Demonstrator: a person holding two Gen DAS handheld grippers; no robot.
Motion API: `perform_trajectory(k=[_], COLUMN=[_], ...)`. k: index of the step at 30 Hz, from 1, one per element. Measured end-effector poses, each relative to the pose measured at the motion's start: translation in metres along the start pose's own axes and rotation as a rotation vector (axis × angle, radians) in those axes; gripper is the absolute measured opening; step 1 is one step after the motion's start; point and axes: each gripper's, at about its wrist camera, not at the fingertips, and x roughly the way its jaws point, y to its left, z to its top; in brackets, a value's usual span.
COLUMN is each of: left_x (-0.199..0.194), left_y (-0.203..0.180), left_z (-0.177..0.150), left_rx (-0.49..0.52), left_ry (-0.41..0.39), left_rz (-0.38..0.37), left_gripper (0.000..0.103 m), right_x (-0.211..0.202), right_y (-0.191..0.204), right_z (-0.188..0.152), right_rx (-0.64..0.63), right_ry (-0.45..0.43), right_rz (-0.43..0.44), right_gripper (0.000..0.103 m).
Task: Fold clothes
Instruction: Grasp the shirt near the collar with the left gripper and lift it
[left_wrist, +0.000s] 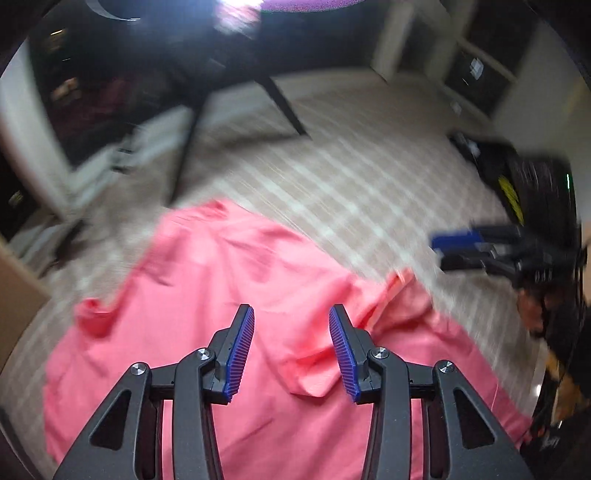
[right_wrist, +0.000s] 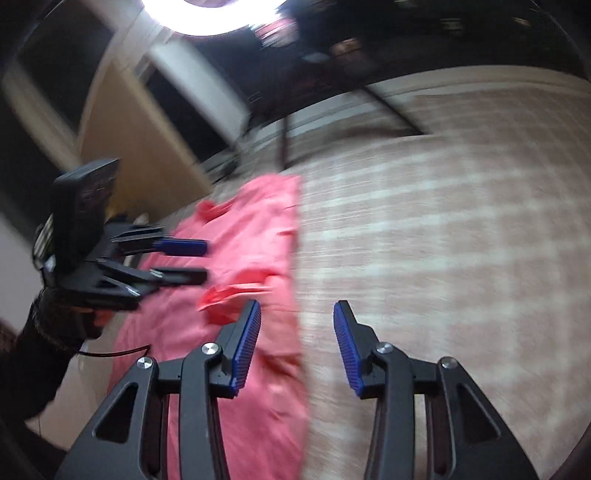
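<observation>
The pink garment (left_wrist: 229, 295) lies spread on a checked beige surface (left_wrist: 369, 177), probably a bed or a covered bench; which one I cannot tell. It is not flat. One long edge runs fairly straight in the right wrist view, where the cloth (right_wrist: 258, 236) ends against bare checked fabric (right_wrist: 443, 258), but a rumpled flap sits near the middle and a small corner sticks up at the far left side.

The left gripper (left_wrist: 291, 350) hangs over the middle of the garment, tilted steeply down, its jaws partly apart with nothing between the blue pads (left_wrist: 240, 354); the cloth lies below them, untouched. The right gripper (right_wrist: 297, 347) straddles the straight edge, one finger over pink and one over bare surface, jaws likewise partly apart and empty.

Both views are smeared, so fine creases are hard to read. My guess is that a fold has been laid and let go, and that each gripper stands clear so the cloth can settle. The loose flap probably needs smoothing next.
</observation>
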Motion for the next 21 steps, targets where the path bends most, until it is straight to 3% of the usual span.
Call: perform_trajectory(k=[2, 3, 4, 11, 14, 17, 19, 20, 21], left_x=[0.010, 0.014, 0.014, 0.006, 0.024, 0.047, 0.064, 0.065, 0.063], left_y=[-0.005, -0.005, -0.003, 0.027, 0.039, 0.049, 0.045, 0.041, 0.039], left_z=[-0.005, -0.008, -0.009, 0.010, 0.033, 0.052, 0.057, 0.059, 0.060], left_rx=[0.024, 0.027, 0.022, -0.047, -0.089, -0.134, -0.106, -0.067, -0.058], left_ry=[0.033, 0.045, 0.048, 0.002, 0.027, 0.066, 0.102, 0.086, 0.078], left_rz=[0.007, 0.008, 0.012, 0.028, 0.010, -0.019, 0.003, 0.031, 0.022], left_gripper=[0.040, 0.040, 0.041, 0.042, 0.050, 0.049, 0.040, 0.027, 0.002], right_x=[0.015, 0.020, 0.025, -0.015, -0.012, -0.006, -0.005, -0.006, -0.007], right_y=[0.010, 0.016, 0.021, 0.055, 0.060, 0.057, 0.058, 0.057, 0.057], right_z=[0.004, 0.004, 0.004, -0.014, -0.019, -0.024, -0.027, -0.028, -0.029], right_rx=[-0.048, -0.075, -0.100, -0.184, -0.215, -0.206, -0.218, -0.225, -0.227], right_ry=[0.024, 0.031, 0.037, -0.057, -0.051, -0.041, -0.046, -0.048, -0.051], right_rz=[0.011, 0.000, -0.010, -0.058, -0.094, -0.101, -0.117, -0.125, -0.130], right_gripper=[0.039, 0.030, 0.004, 0.005, 0.005, 0.005, 0.005, 0.005, 0.005])
